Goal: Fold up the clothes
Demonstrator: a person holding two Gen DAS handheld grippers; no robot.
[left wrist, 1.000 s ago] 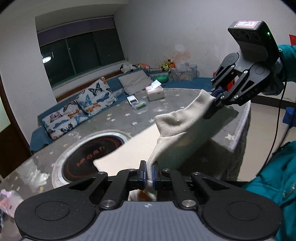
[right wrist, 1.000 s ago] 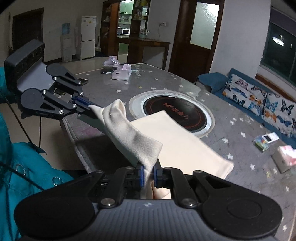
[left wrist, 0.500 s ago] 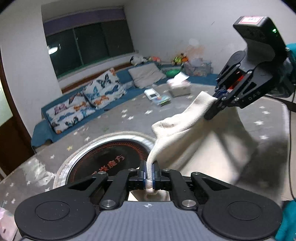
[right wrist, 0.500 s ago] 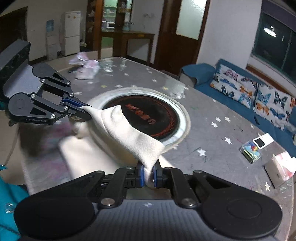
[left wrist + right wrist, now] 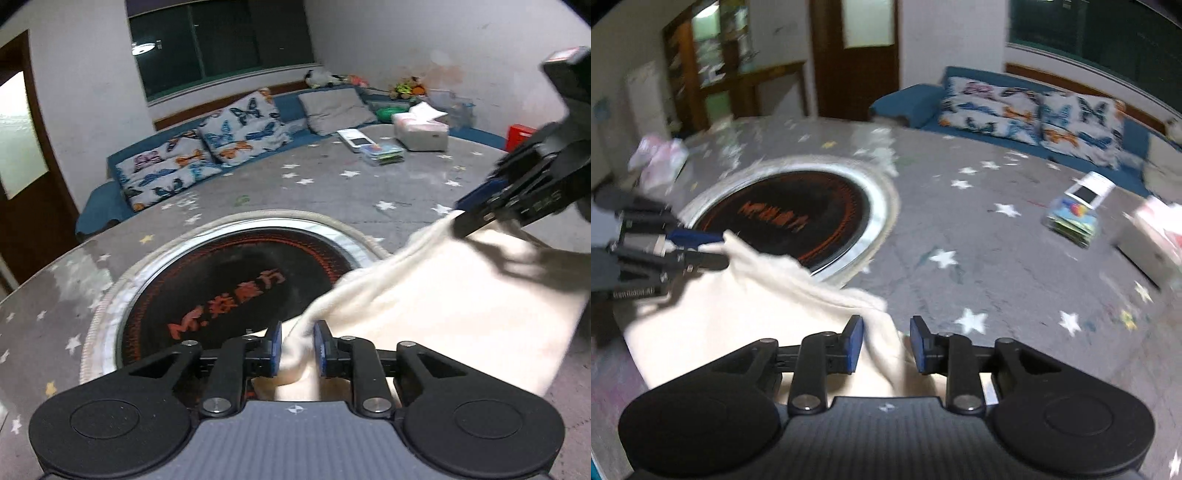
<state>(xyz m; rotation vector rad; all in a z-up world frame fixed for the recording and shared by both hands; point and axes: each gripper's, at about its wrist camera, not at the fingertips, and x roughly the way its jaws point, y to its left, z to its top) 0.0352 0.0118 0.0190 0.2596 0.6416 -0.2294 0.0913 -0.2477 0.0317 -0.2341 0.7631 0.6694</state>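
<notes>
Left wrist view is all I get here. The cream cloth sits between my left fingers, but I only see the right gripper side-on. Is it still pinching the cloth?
Observer: No. In the right wrist view the right gripper has its jaws opening, and the cream cloth lies loose in the gap.
Operator: Is anything close on the right gripper's far side?
Observer: A stack of small packets and a tissue box sit on the table, well apart from the cloth.
Operator: And what is on the table past my left gripper?
Observer: A crumpled pink and white bag lies beyond the left gripper, near the table's far edge.
</notes>
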